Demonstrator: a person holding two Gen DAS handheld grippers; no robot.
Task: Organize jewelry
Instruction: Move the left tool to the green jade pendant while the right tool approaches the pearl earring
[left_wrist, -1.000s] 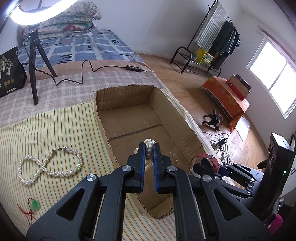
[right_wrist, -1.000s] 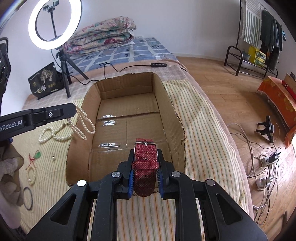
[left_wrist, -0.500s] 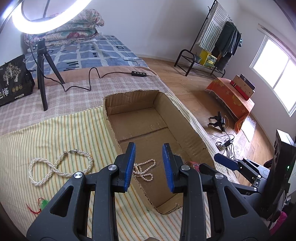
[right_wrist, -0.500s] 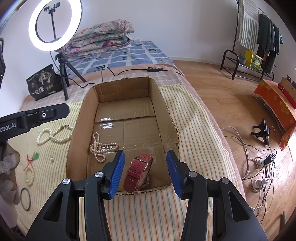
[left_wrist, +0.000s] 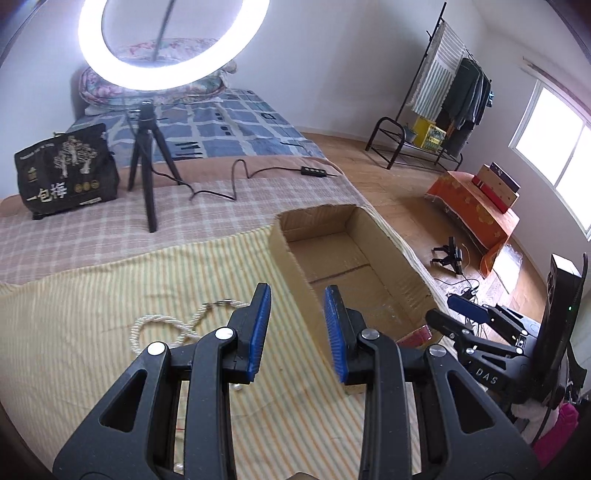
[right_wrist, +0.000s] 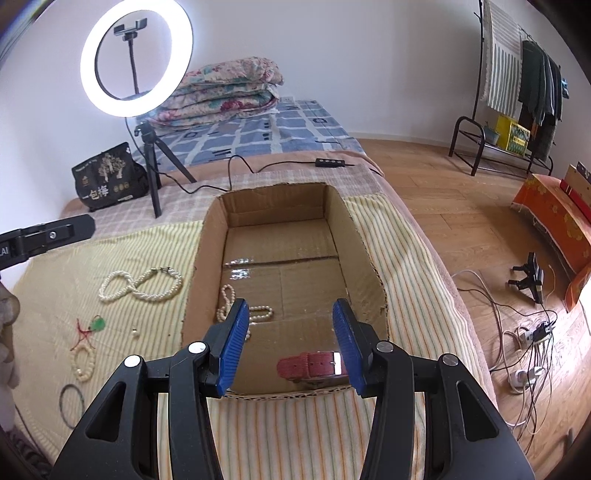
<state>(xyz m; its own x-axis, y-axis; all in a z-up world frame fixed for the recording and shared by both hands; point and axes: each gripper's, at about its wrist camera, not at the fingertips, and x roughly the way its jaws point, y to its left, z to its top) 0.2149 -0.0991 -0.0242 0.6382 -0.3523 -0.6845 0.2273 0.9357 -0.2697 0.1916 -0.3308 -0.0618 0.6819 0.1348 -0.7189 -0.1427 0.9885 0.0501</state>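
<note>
An open cardboard box (right_wrist: 369, 280) lies on the striped cloth; it also shows in the left wrist view (left_wrist: 399, 266). Inside it lie a pearl necklace (right_wrist: 231, 306) and a red watch (right_wrist: 314, 369) near the front wall. My right gripper (right_wrist: 290, 332) is open and empty above the box's front edge. My left gripper (left_wrist: 297, 321) is open and empty over the cloth at the box's left wall. A twisted pearl necklace (right_wrist: 142, 286) lies on the cloth left of the box, also in the left wrist view (left_wrist: 177, 325).
A green pendant on red cord (right_wrist: 96, 326), a bead bracelet (right_wrist: 83, 363), a dark ring (right_wrist: 72, 406) and a loose pearl (right_wrist: 135, 333) lie on the cloth at left. A ring light tripod (right_wrist: 153, 166) and black bag (right_wrist: 107, 181) stand behind.
Both grippers opened: the pearl necklace and red watch dropped into the box. Both grippers then pulled back, the left one moving left over the cloth.
</note>
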